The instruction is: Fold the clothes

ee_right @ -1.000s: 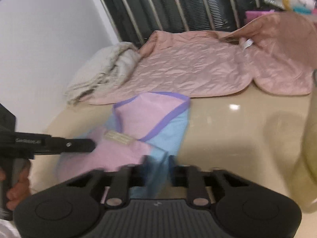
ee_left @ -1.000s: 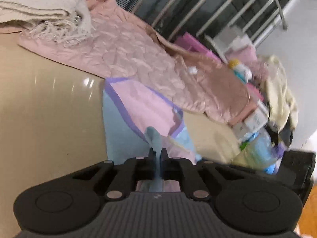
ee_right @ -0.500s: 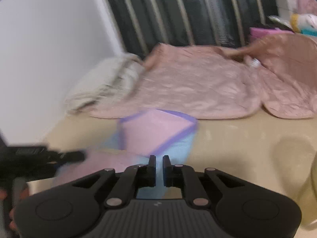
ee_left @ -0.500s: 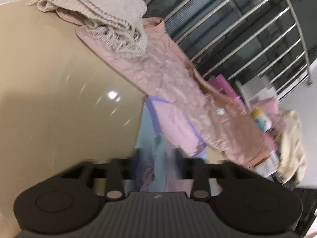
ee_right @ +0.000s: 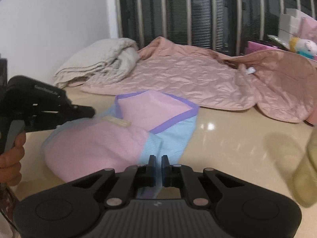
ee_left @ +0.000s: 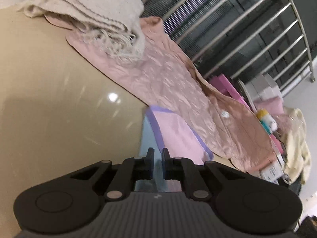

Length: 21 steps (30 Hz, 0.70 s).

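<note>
Closing again after a brief release half a second back, the left hand-held gripper (ee_left: pixel 158 154) has its jaws nearly together with blue cloth of the pink-and-blue garment (ee_right: pixel 126 138) running up between them. Since a second ago the left view has rolled — the cream knit blanket (ee_left: pixel 95 13) now sits higher and nearer the middle. The right hand-held gripper (ee_right: pixel 158 161) is clenched on a thin blue edge of the same garment, as it was earlier. The garment lies on the tan bench (ee_right: pixel 227 138), spread between the two hand-held grippers — its purple-trimmed pink panel folded over, just in front of the quilted pink jacket (ee_right: pixel 188 79).
</note>
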Tool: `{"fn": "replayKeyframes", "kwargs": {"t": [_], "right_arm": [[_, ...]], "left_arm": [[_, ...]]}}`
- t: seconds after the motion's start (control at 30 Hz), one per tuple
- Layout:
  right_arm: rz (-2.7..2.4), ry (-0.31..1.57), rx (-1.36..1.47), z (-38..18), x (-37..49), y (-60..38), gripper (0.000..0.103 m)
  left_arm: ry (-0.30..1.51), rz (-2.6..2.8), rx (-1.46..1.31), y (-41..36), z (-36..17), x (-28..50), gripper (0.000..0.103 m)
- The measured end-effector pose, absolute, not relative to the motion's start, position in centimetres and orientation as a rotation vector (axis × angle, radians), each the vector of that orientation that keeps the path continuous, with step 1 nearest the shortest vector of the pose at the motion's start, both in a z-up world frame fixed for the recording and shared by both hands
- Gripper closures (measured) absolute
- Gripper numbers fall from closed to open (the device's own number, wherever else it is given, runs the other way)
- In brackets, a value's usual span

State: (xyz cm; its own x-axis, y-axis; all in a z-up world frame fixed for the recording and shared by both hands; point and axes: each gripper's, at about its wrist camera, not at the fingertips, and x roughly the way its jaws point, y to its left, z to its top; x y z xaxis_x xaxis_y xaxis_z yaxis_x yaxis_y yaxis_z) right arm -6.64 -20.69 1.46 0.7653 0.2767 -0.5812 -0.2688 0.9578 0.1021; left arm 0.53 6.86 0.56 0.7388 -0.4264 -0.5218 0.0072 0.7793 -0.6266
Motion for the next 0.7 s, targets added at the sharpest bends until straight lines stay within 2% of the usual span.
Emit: {"fn": "replayKeyframes", "kwargs": {"t": [0.03, 0.07, 0.1, 0.13, 0.17, 0.23, 0.27, 0.3, 0.33, 0.37, 0.4, 0.43, 0.57, 0.63, 0.67, 0.7], "right_arm": [[0.284, 0.629, 0.032, 1.8, -6.8, -21.0, 0.090], [0.291, 0.620, 0.058, 2.3, -7.4, -21.5, 0.084], [0.310, 0.603, 0.079, 2.8, -8.3, -22.0, 0.066], [0.330, 0.586, 0.099, 3.3, -9.1, -22.5, 0.052], [0.349, 0.577, 0.114, 3.4, -9.9, -22.7, 0.050], [0.396, 0.597, 0.142, 2.9, -10.8, -22.8, 0.051], [0.403, 0.615, 0.148, 2.4, -10.8, -22.5, 0.051], [0.409, 0.633, 0.154, 1.9, -10.7, -22.2, 0.051], [0.401, 0.642, 0.159, 1.5, -10.5, -21.9, 0.059], [0.392, 0.651, 0.165, 1.1, -10.3, -21.7, 0.066], [0.402, 0.660, 0.181, 0.8, -10.1, -21.5, 0.079], [0.410, 0.656, 0.197, 0.6, -10.0, -21.5, 0.081], [0.400, 0.632, 0.203, 0.8, -10.5, -21.7, 0.081], [0.392, 0.635, 0.206, 1.1, -10.6, -21.9, 0.077], [0.388, 0.627, 0.220, 1.2, -10.7, -22.1, 0.075], [0.393, 0.621, 0.249, 1.4, -10.8, -22.4, 0.060]], "left_arm": [[0.712, -0.249, -0.640, 7.2, 0.8, -0.1, 0.086], [0.718, -0.261, -0.629, 7.5, 1.2, -0.9, 0.071], [0.710, -0.278, -0.617, 7.8, 1.6, -2.1, 0.065], [0.691, -0.290, -0.606, 8.0, 1.9, -3.4, 0.060], [0.679, -0.299, -0.588, 8.1, 2.0, -4.5, 0.060], [0.688, -0.308, -0.543, 7.6, 1.8, -5.8, 0.064], [0.697, -0.310, -0.522, 7.1, 1.5, -6.1, 0.075], [0.706, -0.314, -0.505, 6.8, 1.3, -6.1, 0.081], [0.714, -0.314, -0.497, 6.5, 0.9, -6.0, 0.087], [0.719, -0.310, -0.498, 6.3, 0.7, -6.0, 0.088], [0.723, -0.310, -0.499, 6.2, 0.5, -5.9, 0.089], [0.723, -0.310, -0.495, 6.1, 0.4, -5.9, 0.090], [0.716, -0.311, -0.482, 5.6, 0.5, -6.0, 0.091], [0.708, -0.314, -0.490, 5.7, 0.7, -6.1, 0.091], [0.704, -0.320, -0.492, 5.7, 0.8, -6.1, 0.091], [0.702, -0.327, -0.493, 5.6, 0.9, -6.1, 0.091]]}}
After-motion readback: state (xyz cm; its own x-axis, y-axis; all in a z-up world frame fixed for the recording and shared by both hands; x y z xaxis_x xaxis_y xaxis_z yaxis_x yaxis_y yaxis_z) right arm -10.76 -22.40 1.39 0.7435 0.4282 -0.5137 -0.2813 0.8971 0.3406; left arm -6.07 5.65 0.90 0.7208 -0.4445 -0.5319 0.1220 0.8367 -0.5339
